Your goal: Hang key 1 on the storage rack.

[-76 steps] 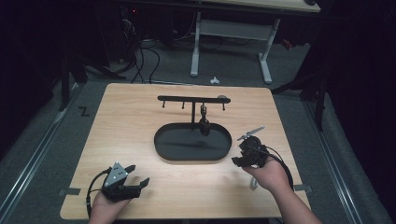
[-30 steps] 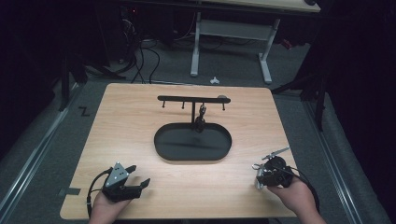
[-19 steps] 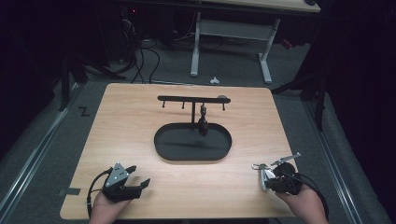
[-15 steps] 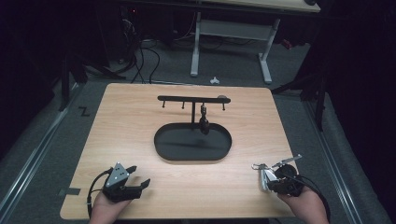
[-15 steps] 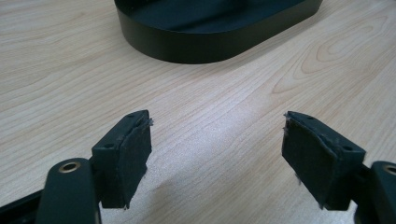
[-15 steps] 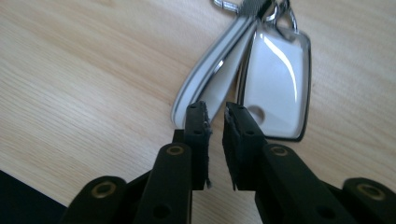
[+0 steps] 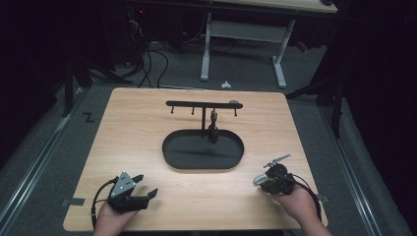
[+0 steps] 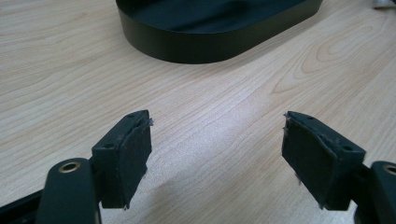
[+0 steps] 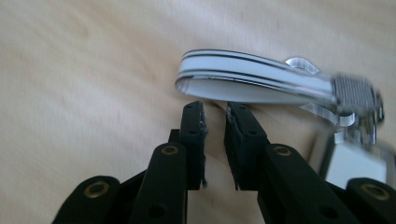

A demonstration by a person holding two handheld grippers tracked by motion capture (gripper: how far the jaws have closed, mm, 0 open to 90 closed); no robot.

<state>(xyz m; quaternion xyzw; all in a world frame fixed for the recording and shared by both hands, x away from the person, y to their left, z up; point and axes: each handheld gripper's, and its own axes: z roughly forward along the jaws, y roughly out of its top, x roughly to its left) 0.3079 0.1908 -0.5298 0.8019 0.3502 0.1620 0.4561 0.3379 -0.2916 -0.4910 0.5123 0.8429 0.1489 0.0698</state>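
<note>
A keychain with a white, black-striped strap loop (image 9: 243, 77) and a metal clip (image 9: 355, 93) lies on the wooden table. It is a pale glint (image 7: 259, 180) near the front right. My right gripper (image 9: 215, 109) points down at it. Its jaws stand a narrow gap apart, having just been opening. Nothing is between them, and the loop lies just past the tips. From above, the right gripper (image 7: 268, 180) sits low over that spot. My left gripper (image 8: 217, 144) is wide open and holds nothing. It rests at the front left (image 7: 146, 185).
A black oval tray (image 7: 177, 157) sits mid-table with a T-shaped hook stand (image 7: 202, 104) rising from it. A small dark item (image 7: 213, 130) hangs from one hook. The tray's wall (image 8: 196, 44) lies ahead of the left gripper. The table's front edge is close to both hands.
The right hand drew back from beside the tray to the front right, then shifted slightly left and lower over the keychain. The left hand stayed put.
</note>
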